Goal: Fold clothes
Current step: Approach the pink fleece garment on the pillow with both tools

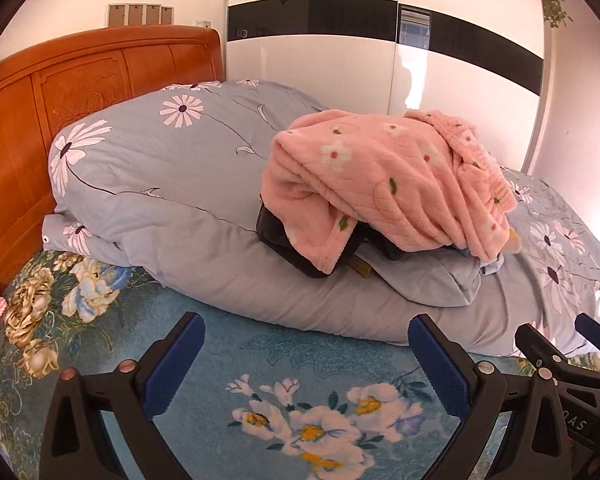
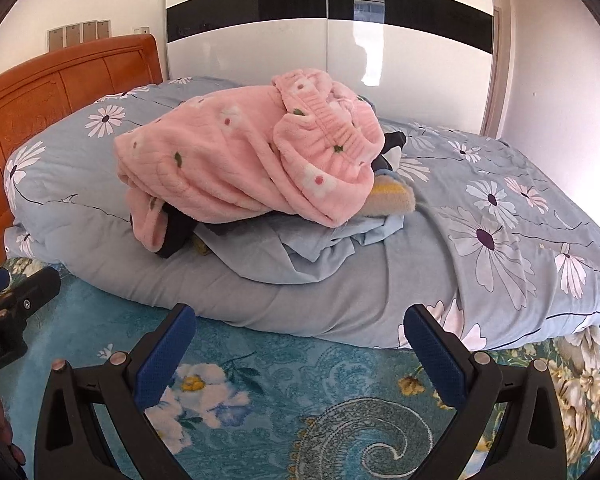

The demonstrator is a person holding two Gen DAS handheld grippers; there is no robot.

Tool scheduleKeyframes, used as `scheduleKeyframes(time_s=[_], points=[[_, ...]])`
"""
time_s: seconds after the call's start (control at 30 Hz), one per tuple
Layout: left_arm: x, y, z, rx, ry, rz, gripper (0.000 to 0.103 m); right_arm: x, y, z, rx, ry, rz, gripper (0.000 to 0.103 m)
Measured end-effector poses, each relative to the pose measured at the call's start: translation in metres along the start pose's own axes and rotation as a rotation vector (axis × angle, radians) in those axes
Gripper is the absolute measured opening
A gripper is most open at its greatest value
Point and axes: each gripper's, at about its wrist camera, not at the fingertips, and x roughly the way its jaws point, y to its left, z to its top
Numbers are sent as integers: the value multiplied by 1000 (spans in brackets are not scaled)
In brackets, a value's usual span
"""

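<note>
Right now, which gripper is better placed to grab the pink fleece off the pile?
Probably right gripper: pink fleece sits roughly centred ahead of it. From left gripper, it lies off to the right. Both open, empty.

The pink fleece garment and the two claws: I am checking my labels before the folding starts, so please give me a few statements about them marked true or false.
1. The pink fleece garment lies on top of the pile on the grey flowered quilt. True.
2. The left claw is shut on the pink garment. False: it is open and holds nothing, above the teal flowered bedspread.
3. The right claw is open and empty. True.
4. The pink garment is neatly folded flat. False: it is bunched and draped over darker clothes.
5. The headboard is white. False: it is orange-brown wood.
</note>
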Motion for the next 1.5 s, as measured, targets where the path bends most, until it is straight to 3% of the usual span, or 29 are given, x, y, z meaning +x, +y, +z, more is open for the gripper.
scheduleKeyframes(time_s=[0.07, 0.2, 0.4, 0.57, 0.73, 0.87, 1.2, 1.5], points=[[7, -3, 1, 4, 5, -3, 103, -4, 1, 1, -6, -8, 5, 103], [-17, -4, -6, 21, -82, -3, 103, -12, 3, 4, -19, -24, 15, 103], [-26, -18, -12, 41, -65, 29, 103, -21, 3, 7, -32, -36, 35, 103], [-32, -14, -14, 0, -52, 26, 103, -28, 3, 7, -36, -40, 49, 103], [-33, -11, -15, -22, 3, -13, 103, -34, 4, 6, -51, -45, 53, 103], [-39, -11, -18, -25, -16, 24, 103, -37, 4, 6, -58, -47, 56, 103], [-44, -3, -22, -95, -54, 9, 103, -41, 4, 5, -80, -55, 69, 103], [-41, -6, -23, -60, -16, -12, 103, -36, 8, 5, -106, -58, 93, 103]])
